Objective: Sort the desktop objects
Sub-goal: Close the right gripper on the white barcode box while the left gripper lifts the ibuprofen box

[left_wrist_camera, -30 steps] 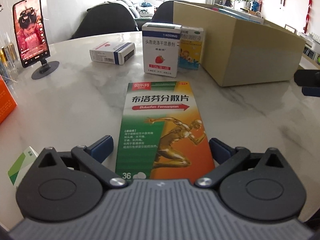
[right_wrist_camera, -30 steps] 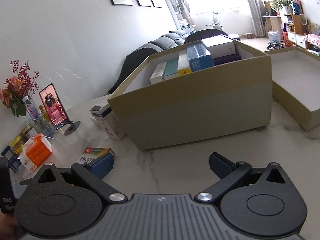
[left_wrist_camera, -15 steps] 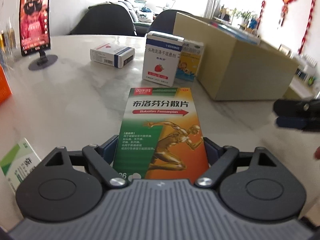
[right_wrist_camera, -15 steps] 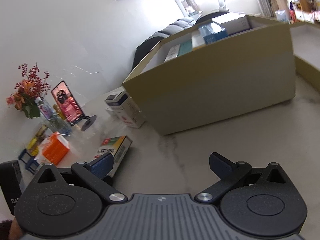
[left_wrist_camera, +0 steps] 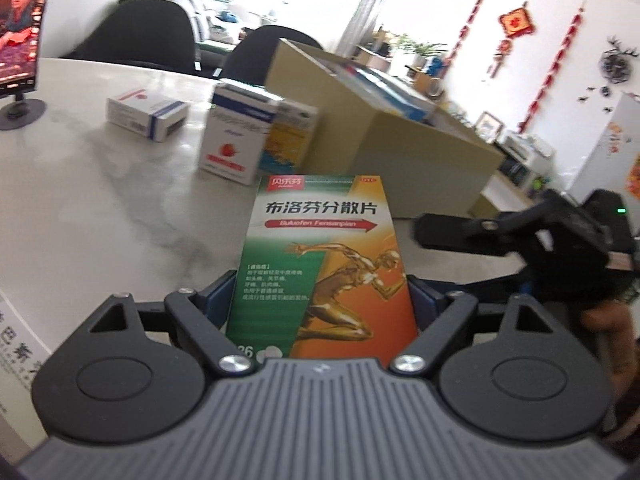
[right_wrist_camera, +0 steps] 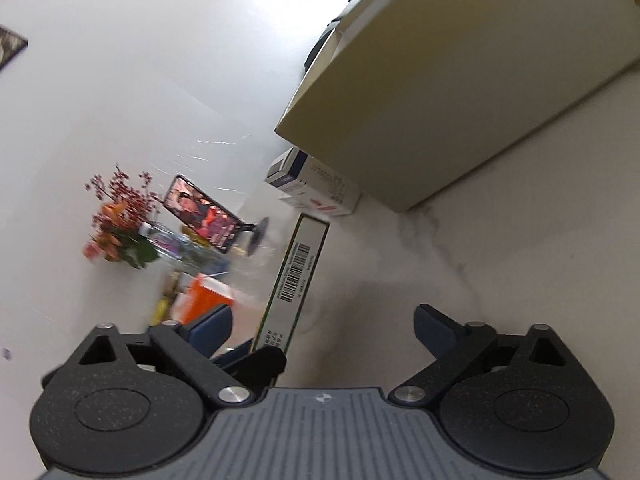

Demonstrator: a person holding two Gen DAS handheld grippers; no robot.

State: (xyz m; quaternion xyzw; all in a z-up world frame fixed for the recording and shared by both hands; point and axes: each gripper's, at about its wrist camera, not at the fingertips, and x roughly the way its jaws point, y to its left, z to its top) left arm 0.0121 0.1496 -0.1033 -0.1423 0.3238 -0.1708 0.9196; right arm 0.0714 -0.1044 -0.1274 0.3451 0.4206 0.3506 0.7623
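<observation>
- The left gripper (left_wrist_camera: 320,300) clamps the long sides of a green-and-orange medicine box (left_wrist_camera: 320,264), its blue pads pressed against both edges and the far end tipped up off the table.
- The right gripper (right_wrist_camera: 324,330) comes in at the box's right edge, rolled over to one side, jaws closing with nothing pressed between them; in its own view the box's barcoded side (right_wrist_camera: 296,268) stands just ahead of its left finger.
- The step in hand looks like a lift or a handover toward the cardboard box (left_wrist_camera: 384,120); done well, the left hand keeps its squeeze even and the carton level, and the right pads close squarely on the free end before the left lets go, since a thin carton can twist or slip.
- The table (left_wrist_camera: 100,200) is pale marble with grey veins, smooth and likely slippery under card.
- Just beyond the held box stand two upright cartons, a white one with a strawberry (left_wrist_camera: 236,136) and a yellow-and-blue one (left_wrist_camera: 292,136) touching it; a small white carton (left_wrist_camera: 146,114) lies flat to their left.
- The cardboard box sits behind them, already holding several packs on edge.
- At the far left a phone on a stand (left_wrist_camera: 18,32) plays a video; an orange box (right_wrist_camera: 208,294) and a vase of red berries (right_wrist_camera: 120,220) sit near it.
- Dark chairs (left_wrist_camera: 132,36), a sofa and red hanging ornaments (left_wrist_camera: 516,24) fill the bright room behind.
</observation>
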